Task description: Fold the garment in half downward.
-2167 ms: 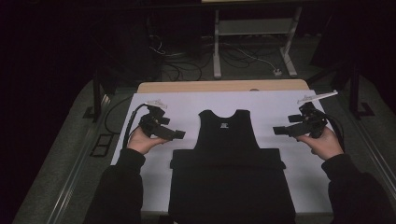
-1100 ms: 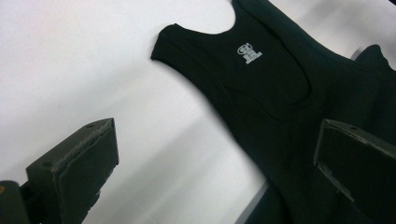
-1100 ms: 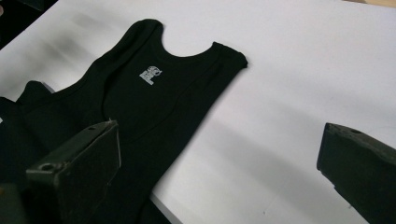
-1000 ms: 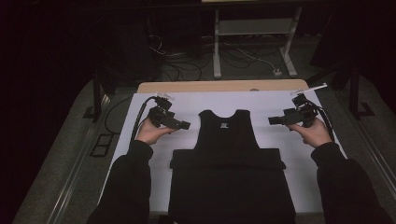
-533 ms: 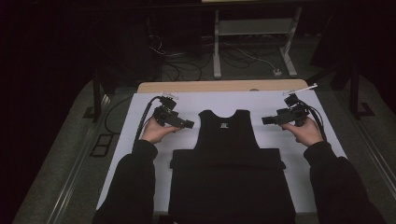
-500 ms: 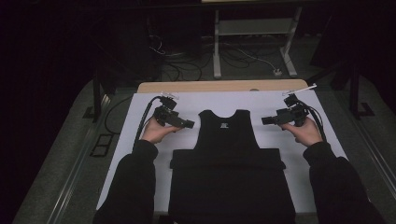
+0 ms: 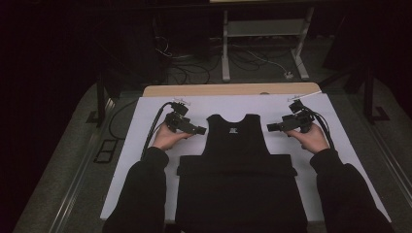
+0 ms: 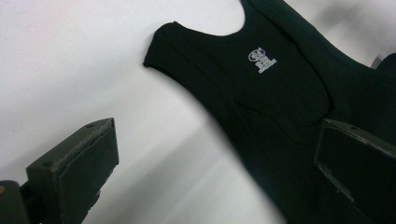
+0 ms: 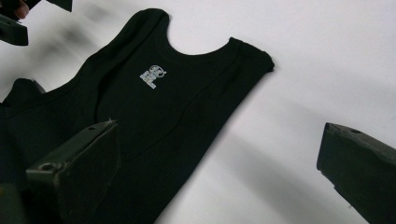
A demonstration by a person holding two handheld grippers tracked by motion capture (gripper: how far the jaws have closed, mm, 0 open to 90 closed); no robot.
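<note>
- Dim room; a white-covered worktop (image 7: 145,145) carries a black tank top (image 7: 236,145), lying flat with its lower part folded up.
- Both arms have moved forward and inward: the left hand-held gripper (image 7: 200,130) and the right hand-held gripper (image 7: 270,128), jaws spread wide, now flank its shoulder straps.
- Likely next: pinching the straps.
- No containers present.

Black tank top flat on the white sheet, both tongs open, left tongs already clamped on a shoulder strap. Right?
Not quite. The left tongs hold nothing: the left gripper view shows the jaws wide apart over the tank top, short of the strap. The rest stands: it lies flat on the white sheet, right tongs open.
</note>
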